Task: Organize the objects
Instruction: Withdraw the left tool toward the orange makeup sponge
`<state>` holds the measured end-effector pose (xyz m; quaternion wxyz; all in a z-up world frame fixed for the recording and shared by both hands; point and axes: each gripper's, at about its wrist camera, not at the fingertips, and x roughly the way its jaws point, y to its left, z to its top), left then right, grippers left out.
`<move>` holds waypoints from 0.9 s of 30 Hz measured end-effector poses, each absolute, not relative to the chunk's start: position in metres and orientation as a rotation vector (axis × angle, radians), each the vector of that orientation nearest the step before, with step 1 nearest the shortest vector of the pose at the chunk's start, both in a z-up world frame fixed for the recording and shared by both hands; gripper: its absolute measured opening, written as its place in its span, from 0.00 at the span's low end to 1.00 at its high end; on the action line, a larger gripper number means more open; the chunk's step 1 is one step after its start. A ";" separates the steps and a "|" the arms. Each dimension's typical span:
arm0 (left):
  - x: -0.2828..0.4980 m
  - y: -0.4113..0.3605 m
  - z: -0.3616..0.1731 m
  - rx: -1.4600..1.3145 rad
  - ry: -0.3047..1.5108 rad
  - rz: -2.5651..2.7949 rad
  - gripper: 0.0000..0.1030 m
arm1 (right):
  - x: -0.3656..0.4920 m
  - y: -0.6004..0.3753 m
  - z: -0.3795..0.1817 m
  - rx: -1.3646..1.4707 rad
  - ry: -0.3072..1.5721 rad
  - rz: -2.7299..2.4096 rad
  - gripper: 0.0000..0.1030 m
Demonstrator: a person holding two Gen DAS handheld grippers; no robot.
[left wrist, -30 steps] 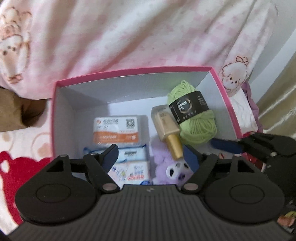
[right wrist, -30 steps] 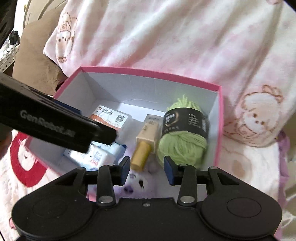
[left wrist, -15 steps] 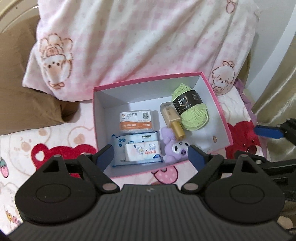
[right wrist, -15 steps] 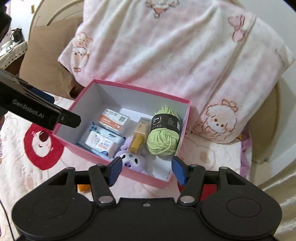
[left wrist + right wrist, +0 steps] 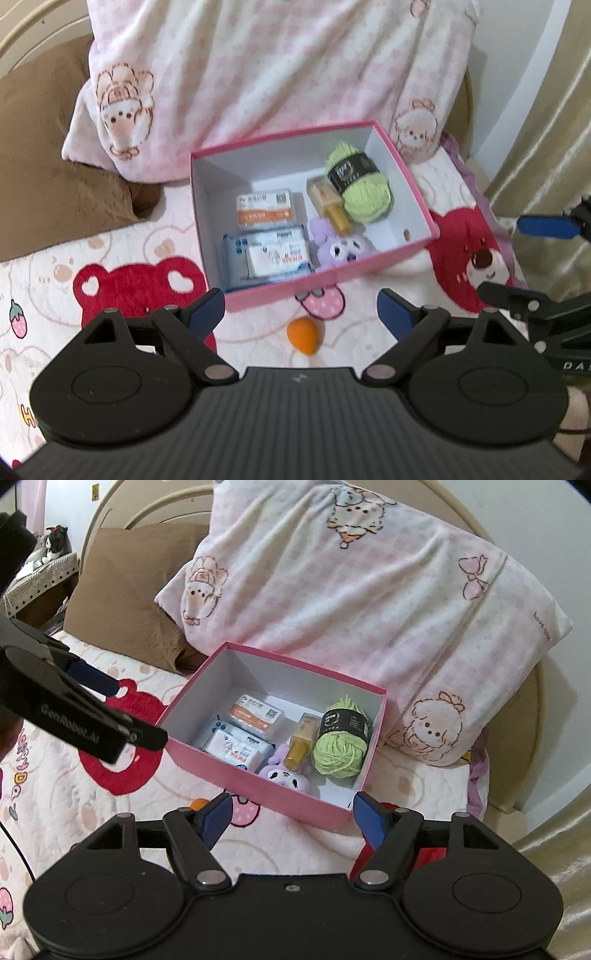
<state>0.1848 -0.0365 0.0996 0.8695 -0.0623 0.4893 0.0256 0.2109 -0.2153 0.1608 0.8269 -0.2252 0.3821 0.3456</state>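
A pink box (image 5: 332, 282) (image 5: 207, 760) lies open on the bed. Inside it are a green yarn ball (image 5: 364, 186) (image 5: 340, 753), a gold bottle (image 5: 330, 208) (image 5: 301, 744), a purple plush toy (image 5: 341, 249) (image 5: 284, 775), an orange-and-white packet (image 5: 266, 210) (image 5: 256, 714) and a white tissue pack (image 5: 273, 254) (image 5: 232, 749). An orange egg-shaped sponge (image 5: 303, 335) lies on the blanket in front of the box. My left gripper (image 5: 301, 314) hangs above the sponge, jaws opening, nothing between them. My right gripper (image 5: 291, 819) hovers before the box's near corner, jaws opening and empty.
A pink checked pillow (image 5: 280, 74) (image 5: 369, 602) leans behind the box, a brown pillow (image 5: 55, 177) (image 5: 129, 590) to its left. The blanket (image 5: 110, 273) has red bear prints. A beige curtain (image 5: 546, 147) hangs at the right edge.
Both grippers have drawn back and up from the box, so it looks smaller. Their jaws have spread wider, the right one most. The orange sponge has come into the left wrist view.
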 end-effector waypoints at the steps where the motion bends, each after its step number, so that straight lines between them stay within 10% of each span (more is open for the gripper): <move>1: 0.182 -0.037 0.097 -0.131 1.029 0.052 0.87 | 0.209 -0.214 0.160 -0.482 0.817 0.734 0.74; 27: 0.148 -0.007 -0.012 -0.192 1.116 0.061 1.00 | 0.172 -0.202 0.052 -0.320 0.817 0.979 0.87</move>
